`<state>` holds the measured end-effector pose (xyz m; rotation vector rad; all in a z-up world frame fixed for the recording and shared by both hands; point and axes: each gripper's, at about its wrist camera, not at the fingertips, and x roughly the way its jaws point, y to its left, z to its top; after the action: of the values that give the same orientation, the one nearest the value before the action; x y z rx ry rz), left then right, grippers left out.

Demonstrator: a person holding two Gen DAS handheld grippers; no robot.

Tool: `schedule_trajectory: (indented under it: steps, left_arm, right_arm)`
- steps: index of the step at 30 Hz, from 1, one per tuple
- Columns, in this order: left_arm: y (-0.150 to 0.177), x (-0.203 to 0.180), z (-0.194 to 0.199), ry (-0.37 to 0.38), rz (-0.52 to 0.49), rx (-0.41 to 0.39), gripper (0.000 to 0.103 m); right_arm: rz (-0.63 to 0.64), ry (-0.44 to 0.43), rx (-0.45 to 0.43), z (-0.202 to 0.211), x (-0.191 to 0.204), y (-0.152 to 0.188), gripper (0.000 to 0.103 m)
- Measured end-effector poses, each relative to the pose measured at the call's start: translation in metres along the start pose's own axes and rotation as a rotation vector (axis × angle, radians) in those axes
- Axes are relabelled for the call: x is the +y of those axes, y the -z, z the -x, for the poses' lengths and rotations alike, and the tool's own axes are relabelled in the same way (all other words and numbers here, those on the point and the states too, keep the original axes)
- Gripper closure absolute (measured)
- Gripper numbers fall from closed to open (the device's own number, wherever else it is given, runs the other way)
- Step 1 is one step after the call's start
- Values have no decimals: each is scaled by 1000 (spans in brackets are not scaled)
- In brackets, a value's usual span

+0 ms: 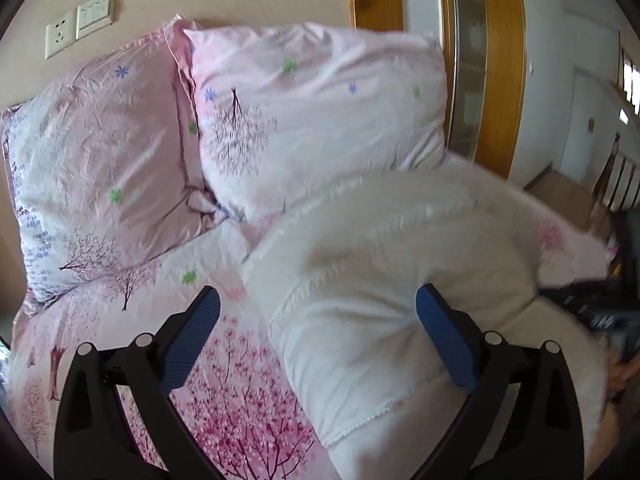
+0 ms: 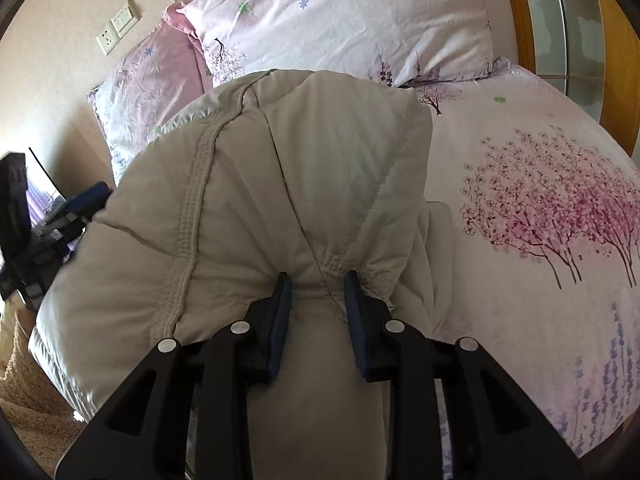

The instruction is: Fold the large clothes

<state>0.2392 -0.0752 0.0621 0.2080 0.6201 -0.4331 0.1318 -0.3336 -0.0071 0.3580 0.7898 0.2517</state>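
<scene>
A beige wall with a socket and switch plate (image 1: pixel 78 22) backs a bed (image 1: pixel 224 392) spread with pink cherry-tree print. Two matching pillows (image 1: pixel 100 184) lean against the wall, and past them to the right stands a wood-framed glass door (image 1: pixel 472 80). The puffy cream jacket (image 2: pixel 256 208) lies on the sheet at the near right of the bed, just below the right-hand pillow. The left gripper (image 1: pixel 318 344) has its jaws spread wide; a blurred fold seems to brush its right pad, though contact is unclear. The right gripper (image 2: pixel 318 308) is clamped on a bunched fold of the jacket.
</scene>
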Motion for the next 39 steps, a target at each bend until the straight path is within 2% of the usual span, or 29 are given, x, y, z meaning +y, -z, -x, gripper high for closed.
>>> schedule_trajectory:
  steps: [3,5,10,13,16,19,22,24,27,29,31,39]
  left_arm:
    - [-8,-1,-3,-24,-29,-2,4]
    - [-4,-9,-16,-38,-77,52,4]
    - [4,-9,-30,-21,-55,111,3]
    - [9,-15,-34,-46,-88,115,3]
    - [12,-19,-34,-73,-104,121,3]
    - [12,-18,-35,-72,-103,124,3]
    - [13,-20,-35,-84,-108,121,3]
    - [12,-21,-34,-95,-114,117,3]
    - [12,-20,-35,-94,-107,115,3]
    - [12,-20,-36,-90,-98,113,3]
    - [11,-21,-37,-89,-93,112,3]
    - [12,-22,-42,-72,-94,105,3]
  right_arm:
    - [0,-5,1,-1,0,0,75]
    - [0,-8,0,-2,-1,0,75]
    - [-7,-17,6,-3,-4,1,75]
    - [-8,-2,22,0,-2,-3,75]
    - [-9,28,44,14,2,-16,74]
    - [6,18,-49,39,7,-41,72]
    - [47,46,-75,39,17,-70,71]
    - [69,79,-47,26,21,-85,71]
    - [79,138,81,-12,17,-97,71]
    - [64,130,177,-37,8,-95,70]
    - [59,112,223,-46,2,-92,70]
    - [73,87,308,-62,-4,-89,70]
